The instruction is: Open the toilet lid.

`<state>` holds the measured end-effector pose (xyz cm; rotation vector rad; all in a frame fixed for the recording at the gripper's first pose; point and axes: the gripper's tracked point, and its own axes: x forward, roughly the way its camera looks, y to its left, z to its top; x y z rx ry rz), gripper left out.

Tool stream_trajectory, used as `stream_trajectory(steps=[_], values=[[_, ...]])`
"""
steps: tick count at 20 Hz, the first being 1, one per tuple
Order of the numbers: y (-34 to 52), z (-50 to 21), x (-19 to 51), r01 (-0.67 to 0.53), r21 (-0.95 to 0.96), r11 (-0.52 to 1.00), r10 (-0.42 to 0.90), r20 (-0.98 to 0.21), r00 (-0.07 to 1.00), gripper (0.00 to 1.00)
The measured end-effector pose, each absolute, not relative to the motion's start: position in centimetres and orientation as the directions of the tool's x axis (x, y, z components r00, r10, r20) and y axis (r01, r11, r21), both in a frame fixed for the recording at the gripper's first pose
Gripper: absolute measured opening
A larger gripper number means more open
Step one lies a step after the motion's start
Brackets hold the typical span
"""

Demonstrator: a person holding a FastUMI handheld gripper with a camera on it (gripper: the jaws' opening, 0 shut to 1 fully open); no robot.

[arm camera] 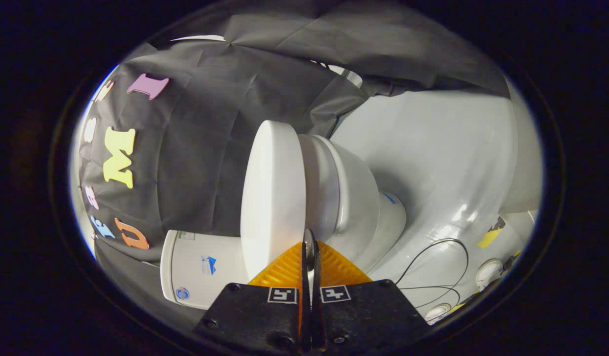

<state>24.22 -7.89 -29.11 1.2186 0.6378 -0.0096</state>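
Note:
The view is rolled on its side, so the white toilet lies sideways ahead of me. Its lid [272,198] is a thick white disc lying flat against the bowl [349,198], closed. The tank [200,272] stands behind the lid, by the black cloth wall. My gripper [309,243] has its two orange fingers [284,269] pressed together. Their tips rest right at the seam between the lid's rim and the bowl. Nothing thick sits between them; only a thin grey sliver shows in the slit.
The glossy pale floor [433,148] spreads out past the bowl's base [391,222]. A thin black cable [445,262] loops over it, near a couple of round white fittings [488,272] and a scrap of yellow tape [490,237].

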Motion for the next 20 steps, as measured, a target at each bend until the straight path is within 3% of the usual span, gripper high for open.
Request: stream_trajectory(steps=[20], values=[[-6.6, -21.6, 23.7, 0.202, 0.853, 0.48, 0.313, -0.382, 0.869, 0.04]])
